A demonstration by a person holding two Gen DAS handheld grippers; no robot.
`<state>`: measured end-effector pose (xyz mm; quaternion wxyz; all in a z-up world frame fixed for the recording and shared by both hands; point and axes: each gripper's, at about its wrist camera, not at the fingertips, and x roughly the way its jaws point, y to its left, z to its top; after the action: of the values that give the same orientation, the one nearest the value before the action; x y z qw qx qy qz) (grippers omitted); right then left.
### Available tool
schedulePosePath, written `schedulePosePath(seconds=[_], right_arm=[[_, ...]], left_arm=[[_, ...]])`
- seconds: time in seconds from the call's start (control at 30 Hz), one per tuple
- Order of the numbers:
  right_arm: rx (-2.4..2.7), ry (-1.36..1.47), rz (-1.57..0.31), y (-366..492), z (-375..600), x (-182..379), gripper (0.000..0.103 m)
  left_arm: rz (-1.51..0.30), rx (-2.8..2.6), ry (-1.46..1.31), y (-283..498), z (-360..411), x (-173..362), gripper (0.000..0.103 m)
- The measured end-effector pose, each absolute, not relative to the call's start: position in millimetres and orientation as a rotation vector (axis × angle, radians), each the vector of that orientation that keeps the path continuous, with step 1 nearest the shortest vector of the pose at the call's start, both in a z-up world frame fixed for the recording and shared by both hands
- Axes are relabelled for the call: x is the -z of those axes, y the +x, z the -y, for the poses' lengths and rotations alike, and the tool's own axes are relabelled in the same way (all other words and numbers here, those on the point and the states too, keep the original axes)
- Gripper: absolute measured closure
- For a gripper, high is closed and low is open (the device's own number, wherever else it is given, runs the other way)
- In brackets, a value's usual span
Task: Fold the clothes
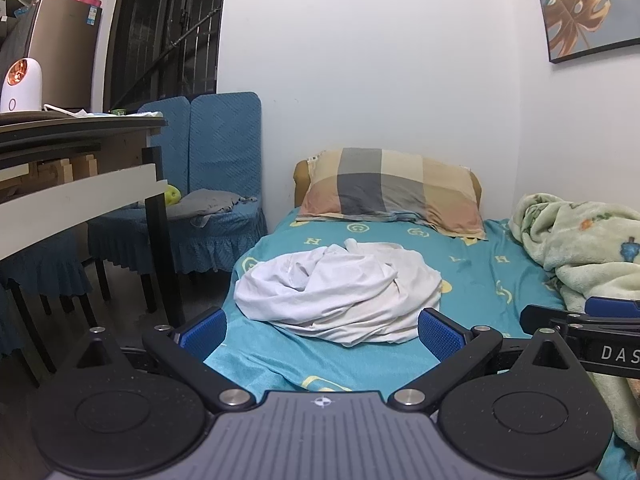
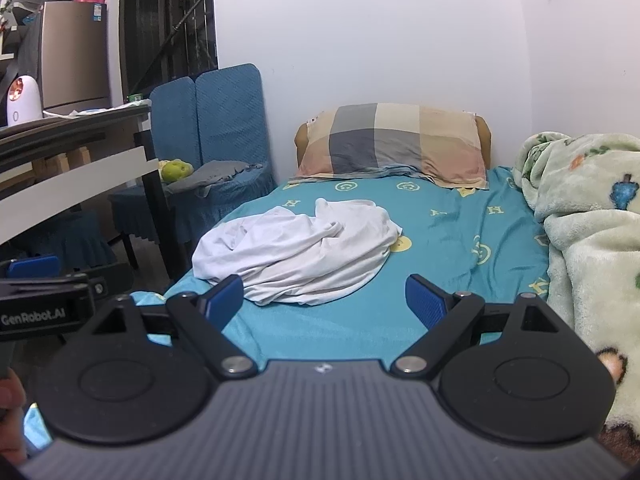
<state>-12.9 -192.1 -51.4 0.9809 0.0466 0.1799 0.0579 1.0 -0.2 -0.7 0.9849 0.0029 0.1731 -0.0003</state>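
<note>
A crumpled white garment (image 1: 340, 292) (image 2: 296, 252) lies in a heap on the teal bed sheet (image 1: 480, 276) (image 2: 448, 232), near the bed's left side. My left gripper (image 1: 322, 330) hovers just short of the heap, its blue pads (image 1: 202, 330) wide apart and holding nothing. My right gripper (image 2: 324, 300) is also open and empty, with the heap's near edge just ahead and to the left of it. Each gripper shows at the edge of the other's view: the right gripper (image 1: 584, 312) and the left gripper (image 2: 36, 272).
A plaid pillow (image 1: 392, 196) (image 2: 396, 144) lies at the head of the bed. A pale green fleece blanket (image 1: 580, 248) (image 2: 592, 216) is bunched along the right side. Left of the bed stand blue-covered chairs (image 1: 216, 184) (image 2: 224, 136) and a table (image 1: 80, 160) (image 2: 76, 152).
</note>
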Motion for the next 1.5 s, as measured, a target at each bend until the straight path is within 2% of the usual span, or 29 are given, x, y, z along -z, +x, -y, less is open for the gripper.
schedulePosePath(seconds=[1.5], right_arm=[[-0.128,0.102,-0.386,-12,191,55,0.014]], left_arm=[[-0.384,0.006,0.025,6,4,10,0.000]])
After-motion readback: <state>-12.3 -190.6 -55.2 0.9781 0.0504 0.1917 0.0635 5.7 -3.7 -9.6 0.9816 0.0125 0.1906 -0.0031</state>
